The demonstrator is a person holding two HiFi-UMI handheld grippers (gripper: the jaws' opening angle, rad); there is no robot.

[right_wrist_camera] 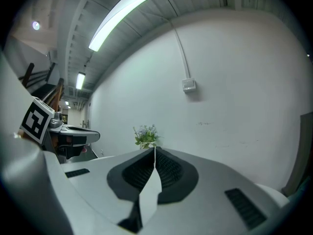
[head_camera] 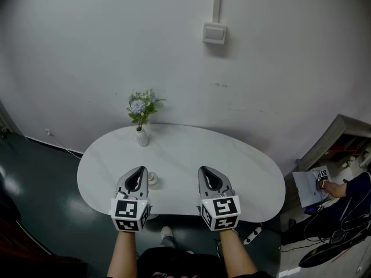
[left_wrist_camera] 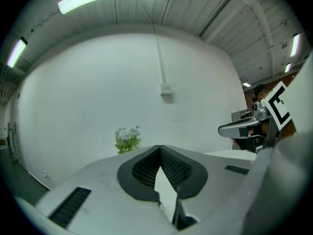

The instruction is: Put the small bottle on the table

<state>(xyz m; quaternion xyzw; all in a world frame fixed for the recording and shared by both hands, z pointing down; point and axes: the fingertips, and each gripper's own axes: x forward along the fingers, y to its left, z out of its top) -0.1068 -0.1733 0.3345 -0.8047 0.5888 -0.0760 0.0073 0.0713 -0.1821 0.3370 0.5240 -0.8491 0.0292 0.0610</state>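
Observation:
A small clear bottle (head_camera: 152, 178) stands upright on the white oval table (head_camera: 243, 172), near the front edge. My left gripper (head_camera: 140, 169) hovers just left of it, jaws shut with nothing between them; the tips meet in the left gripper view (left_wrist_camera: 160, 147). My right gripper (head_camera: 204, 169) hangs over the table's front middle, also shut and empty, its tips together in the right gripper view (right_wrist_camera: 155, 149). Neither gripper view shows the bottle. Each gripper appears in the other's view: the right gripper (left_wrist_camera: 244, 126) and the left gripper (right_wrist_camera: 73, 129).
A white vase of pale flowers (head_camera: 142, 120) stands at the table's back left, and the flowers (left_wrist_camera: 128, 138) (right_wrist_camera: 145, 135) appear in both gripper views. A switch box (head_camera: 214, 33) is on the wall. A person (head_camera: 342, 193) sits at the right by a shelf. A power strip (head_camera: 250, 234) lies on the floor.

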